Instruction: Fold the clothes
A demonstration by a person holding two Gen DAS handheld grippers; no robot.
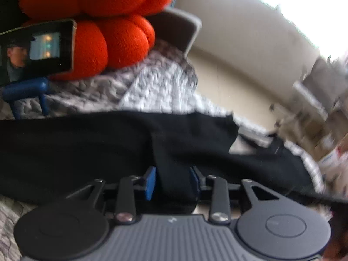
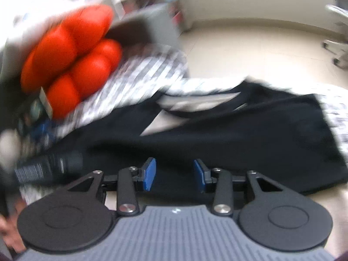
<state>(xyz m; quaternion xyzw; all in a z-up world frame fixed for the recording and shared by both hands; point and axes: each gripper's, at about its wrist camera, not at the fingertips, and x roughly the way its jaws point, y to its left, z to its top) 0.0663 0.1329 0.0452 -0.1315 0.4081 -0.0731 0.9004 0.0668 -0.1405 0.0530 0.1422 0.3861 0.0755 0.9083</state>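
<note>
Black garment (image 1: 87,148) lies on quilt (image 1: 152,87), long axis running across both grippers' view. Left gripper (image 1: 173,181) partly open w/ a fold between its pads; right gripper (image 2: 175,175) partly open, over garment edge, grip unclear.

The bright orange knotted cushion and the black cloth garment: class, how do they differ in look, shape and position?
1. The bright orange knotted cushion is vivid; the black cloth garment is dark and plain.
2. The cushion is plump, made of rounded lobes; the garment lies flat and creased.
3. The cushion sits farther away; the garment is spread just ahead of the left tool, a strip of it between the blue pads.
Both rest on the grey and white quilted bedcover.
</note>
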